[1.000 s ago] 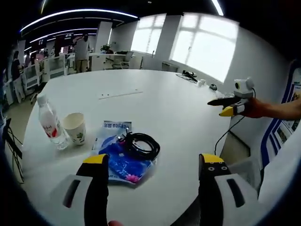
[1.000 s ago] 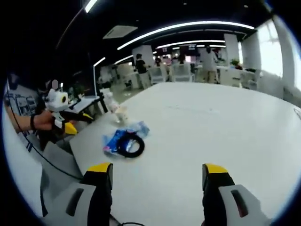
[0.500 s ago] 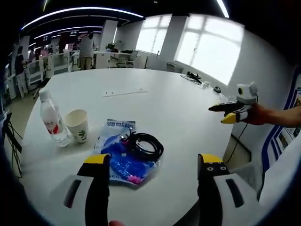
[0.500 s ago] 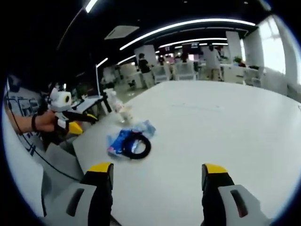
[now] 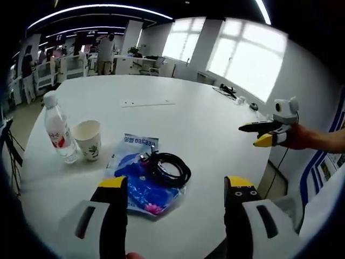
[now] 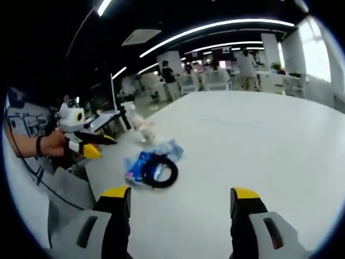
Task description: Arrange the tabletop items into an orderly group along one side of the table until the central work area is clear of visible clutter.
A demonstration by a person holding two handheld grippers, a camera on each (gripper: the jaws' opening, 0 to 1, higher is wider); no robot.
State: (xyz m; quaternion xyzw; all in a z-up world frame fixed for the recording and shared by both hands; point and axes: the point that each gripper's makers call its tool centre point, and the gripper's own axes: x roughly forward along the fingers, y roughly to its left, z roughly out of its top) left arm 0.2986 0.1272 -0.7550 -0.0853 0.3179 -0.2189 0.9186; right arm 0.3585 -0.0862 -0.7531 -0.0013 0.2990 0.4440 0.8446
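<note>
On the white round table (image 5: 199, 129) lie a blue printed packet (image 5: 137, 178) and a coiled black cable (image 5: 168, 166) resting on top of it. To their left stand a paper cup (image 5: 89, 140) and a clear water bottle (image 5: 57, 129) with a red label. My left gripper (image 5: 172, 189) is open just in front of the packet. My right gripper (image 5: 261, 135) shows at the right, held by a hand beyond the table edge. In the right gripper view the packet (image 6: 141, 166), cable (image 6: 160, 172), cup (image 6: 146, 131) and bottle (image 6: 129, 116) lie ahead left; my right gripper (image 6: 178, 199) is open.
Small dark items (image 5: 229, 91) lie at the table's far edge near the windows. Office desks and people (image 5: 102, 51) stand in the background. A cable (image 5: 277, 162) hangs off the table's right edge. My left gripper (image 6: 86, 144) appears at the left of the right gripper view.
Both views have shifted slightly; the grippers have drifted a little closer to the packet and cable. Nothing on the table has moved.
</note>
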